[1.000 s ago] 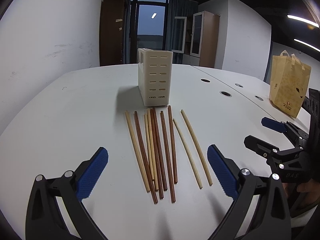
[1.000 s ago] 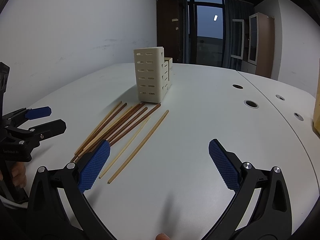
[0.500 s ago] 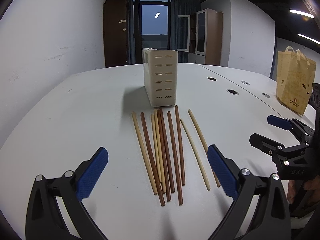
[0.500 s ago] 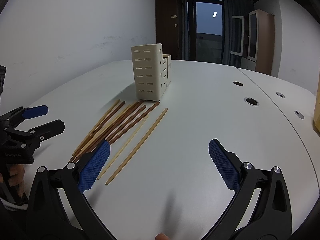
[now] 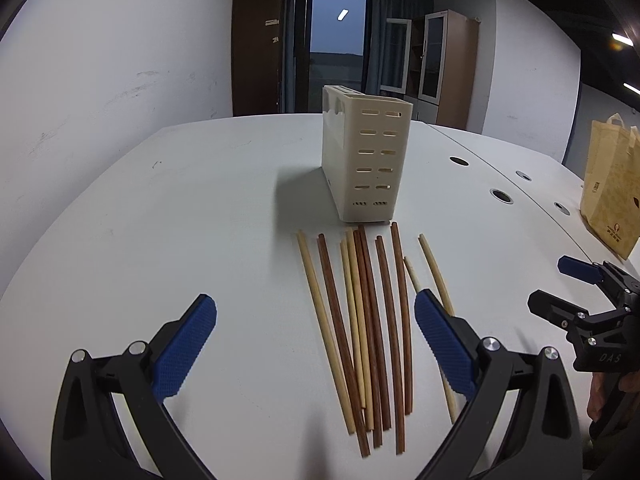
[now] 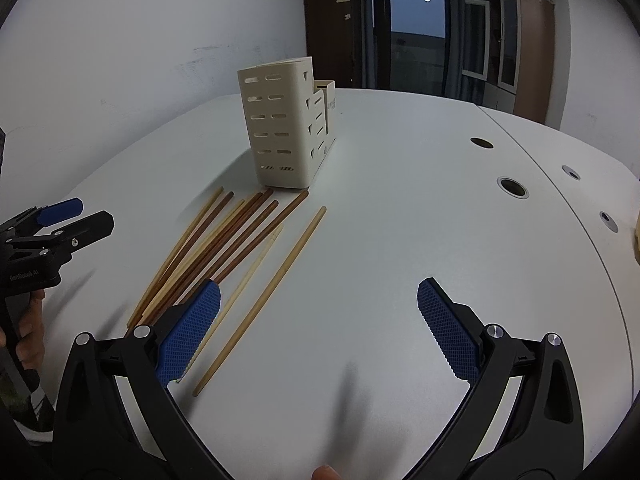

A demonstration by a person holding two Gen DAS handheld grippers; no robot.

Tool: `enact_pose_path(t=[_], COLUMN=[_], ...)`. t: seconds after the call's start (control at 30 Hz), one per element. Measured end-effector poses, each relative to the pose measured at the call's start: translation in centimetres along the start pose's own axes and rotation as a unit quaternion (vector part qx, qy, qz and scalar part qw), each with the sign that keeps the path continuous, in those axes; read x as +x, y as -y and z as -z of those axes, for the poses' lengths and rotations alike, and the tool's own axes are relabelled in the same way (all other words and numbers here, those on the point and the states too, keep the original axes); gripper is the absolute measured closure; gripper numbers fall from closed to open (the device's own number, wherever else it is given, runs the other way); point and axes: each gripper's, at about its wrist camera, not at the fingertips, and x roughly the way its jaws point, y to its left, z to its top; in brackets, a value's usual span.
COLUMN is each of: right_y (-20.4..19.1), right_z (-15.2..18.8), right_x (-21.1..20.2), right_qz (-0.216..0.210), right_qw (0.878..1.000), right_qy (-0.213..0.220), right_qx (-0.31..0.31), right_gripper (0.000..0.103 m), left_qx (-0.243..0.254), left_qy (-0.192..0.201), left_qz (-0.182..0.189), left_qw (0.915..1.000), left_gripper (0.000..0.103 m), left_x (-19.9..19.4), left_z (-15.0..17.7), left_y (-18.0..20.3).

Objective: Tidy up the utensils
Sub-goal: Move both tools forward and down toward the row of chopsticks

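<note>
Several wooden chopsticks (image 5: 366, 320), some dark brown and some pale, lie side by side on the white table (image 5: 180, 220) in front of a cream slotted utensil holder (image 5: 366, 160). My left gripper (image 5: 316, 344) is open and empty, low over the near ends of the chopsticks. My right gripper (image 6: 320, 332) is open and empty, right of the chopsticks (image 6: 224, 252); its left pad overlaps a pale one in view. The holder (image 6: 286, 120) stands beyond them. Each gripper shows in the other's view, the right one (image 5: 576, 292) and the left one (image 6: 68, 216).
A tan paper bag (image 5: 612, 192) stands at the table's right. Round cable holes (image 6: 512, 188) run along a seam in the table. A white wall (image 5: 100, 80) borders the left; a dark door and cabinets stand behind.
My left gripper has moved forward and left, so the chopsticks and holder sit closer and more to the right. My right gripper has edged nearer the chopsticks. Both stay open.
</note>
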Motion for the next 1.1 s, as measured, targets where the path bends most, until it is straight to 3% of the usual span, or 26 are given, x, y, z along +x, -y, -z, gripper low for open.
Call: enact_pose_path(t=[0.3, 0.5, 0.73, 1.1], right_y=[0.6, 1.2, 1.3, 0.8], right_z=[-1.9, -3.4, -5.4, -7.4], right_x=[1.7, 3.2, 4.8, 8.6], right_qz=[0.007, -0.022, -0.01, 0.002], right_qw=[0.999, 0.997, 0.996, 0.99], right_qy=[-0.031, -0.074, -0.09, -0.139], right_qx=[0.004, 0.023, 0.017, 0.025], right_gripper=[0.008, 0.008, 0.008, 0.012], left_qx=[-0.009, 0.003, 0.019, 0.012], left_qy=[-0.027, -0.046, -0.072, -0.137], left_qz=[-0.007, -0.013, -0.025, -0.01], left_qw=[0.9996, 0.9988, 0.9969, 0.9904], left_gripper=[0.005, 0.005, 0.005, 0.007], left_x=[2.5, 4.4, 7.0, 10.8], left_z=[-3.0, -4.7, -6.1, -7.0], left_y=[-1.6, -1.6, -1.5, -2.3])
